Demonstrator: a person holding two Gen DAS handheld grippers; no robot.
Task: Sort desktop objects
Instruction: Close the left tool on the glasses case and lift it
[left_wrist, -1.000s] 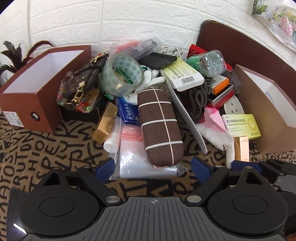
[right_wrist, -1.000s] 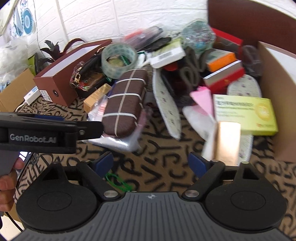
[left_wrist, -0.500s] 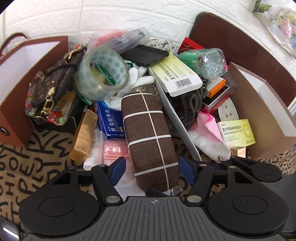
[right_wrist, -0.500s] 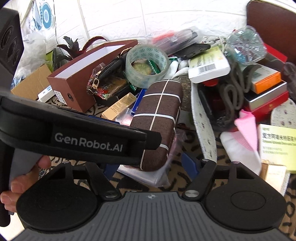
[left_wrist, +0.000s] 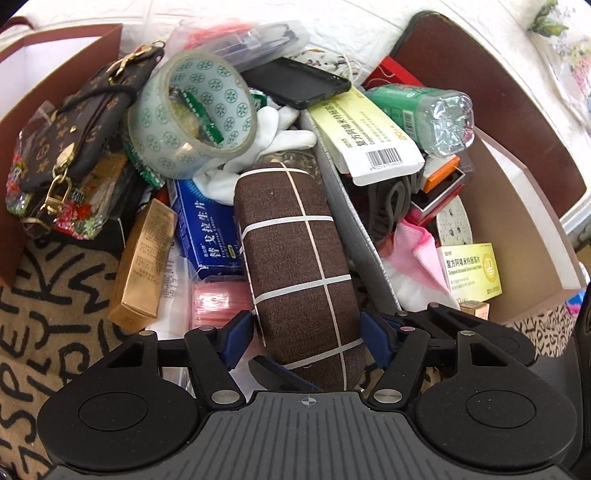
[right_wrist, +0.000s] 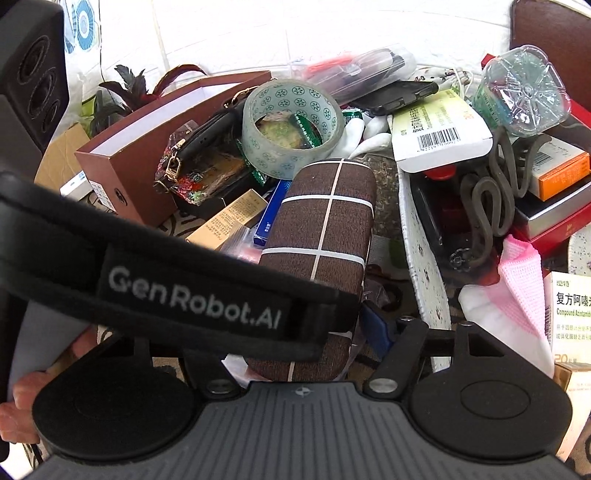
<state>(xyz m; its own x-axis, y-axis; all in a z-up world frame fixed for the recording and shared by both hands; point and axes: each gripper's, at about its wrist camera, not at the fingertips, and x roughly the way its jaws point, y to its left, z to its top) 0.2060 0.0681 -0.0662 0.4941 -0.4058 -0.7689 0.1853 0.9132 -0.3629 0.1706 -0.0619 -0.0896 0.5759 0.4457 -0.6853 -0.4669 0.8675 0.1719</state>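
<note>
Two grippers converge on one case (left_wrist: 299, 258), a brown checked glasses case lying lengthwise on top of the pile. Left gripper (left_wrist: 304, 334): jaws have just been closing, blue pads bracketing the case's near end, apparently touching both flanks; firm grip unconfirmed. Right gripper (right_wrist: 295, 328): also closing around that end, probably to share the lift. Its left finger is hidden behind the left tool's body, so contact cannot be told. Tape roll (left_wrist: 192, 118) sits far left, boxes beyond.
</note>
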